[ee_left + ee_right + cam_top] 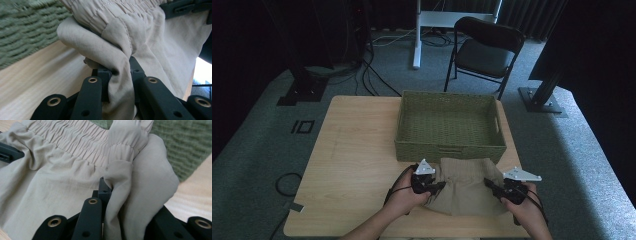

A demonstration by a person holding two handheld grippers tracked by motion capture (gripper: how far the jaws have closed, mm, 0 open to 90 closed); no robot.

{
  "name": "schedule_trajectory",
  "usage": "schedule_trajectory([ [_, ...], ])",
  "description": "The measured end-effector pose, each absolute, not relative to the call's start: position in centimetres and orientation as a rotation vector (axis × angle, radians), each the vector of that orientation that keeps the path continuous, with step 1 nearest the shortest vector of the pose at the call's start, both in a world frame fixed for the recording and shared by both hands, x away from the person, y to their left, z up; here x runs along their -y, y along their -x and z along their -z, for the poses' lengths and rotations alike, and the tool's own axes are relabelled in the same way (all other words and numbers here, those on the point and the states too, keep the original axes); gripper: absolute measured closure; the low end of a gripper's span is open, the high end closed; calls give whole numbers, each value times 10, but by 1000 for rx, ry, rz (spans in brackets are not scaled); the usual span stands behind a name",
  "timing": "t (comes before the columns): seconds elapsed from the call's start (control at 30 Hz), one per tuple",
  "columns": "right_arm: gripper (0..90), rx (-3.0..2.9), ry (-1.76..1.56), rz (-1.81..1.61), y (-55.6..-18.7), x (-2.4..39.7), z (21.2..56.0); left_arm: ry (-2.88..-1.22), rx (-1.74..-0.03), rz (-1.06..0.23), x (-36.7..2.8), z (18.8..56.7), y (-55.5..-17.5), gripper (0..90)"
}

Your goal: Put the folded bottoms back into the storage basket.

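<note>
Though clamped — cloth beside basket

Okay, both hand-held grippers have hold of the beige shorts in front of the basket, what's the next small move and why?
Probably lift the beige shorts forward over the near wall of the green woven basket. The left hand-held gripper and right hand-held gripper are each clamped on a side by the elastic waistband, and the basket sits just beyond.

Your left gripper and right gripper: black bodies, each w/ a grey three-cornered plate on top and black cables looping back past your wrists. Jaw links are matte black w/ brass-ringed pivot holes. Forearms bare, no sleeves.
</note>
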State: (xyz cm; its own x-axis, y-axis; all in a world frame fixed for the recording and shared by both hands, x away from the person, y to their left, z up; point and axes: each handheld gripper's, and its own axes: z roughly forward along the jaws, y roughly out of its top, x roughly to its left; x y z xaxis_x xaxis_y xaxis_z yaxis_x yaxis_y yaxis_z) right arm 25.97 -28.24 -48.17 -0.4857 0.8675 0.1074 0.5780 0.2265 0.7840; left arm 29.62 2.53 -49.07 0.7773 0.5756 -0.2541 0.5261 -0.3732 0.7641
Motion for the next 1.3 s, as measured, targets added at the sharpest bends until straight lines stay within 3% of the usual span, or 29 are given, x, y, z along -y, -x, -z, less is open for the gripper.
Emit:
schedule_trajectory([
  [0.47,775,-2097,-1228,-1197,-283,271,430,-1995,-782,-203,-38,437,-317,787],
  [1.3,777,-2010,-1201,-1335,-341,270,383,-1876,-752,-285,-47,399,-371,788],
])
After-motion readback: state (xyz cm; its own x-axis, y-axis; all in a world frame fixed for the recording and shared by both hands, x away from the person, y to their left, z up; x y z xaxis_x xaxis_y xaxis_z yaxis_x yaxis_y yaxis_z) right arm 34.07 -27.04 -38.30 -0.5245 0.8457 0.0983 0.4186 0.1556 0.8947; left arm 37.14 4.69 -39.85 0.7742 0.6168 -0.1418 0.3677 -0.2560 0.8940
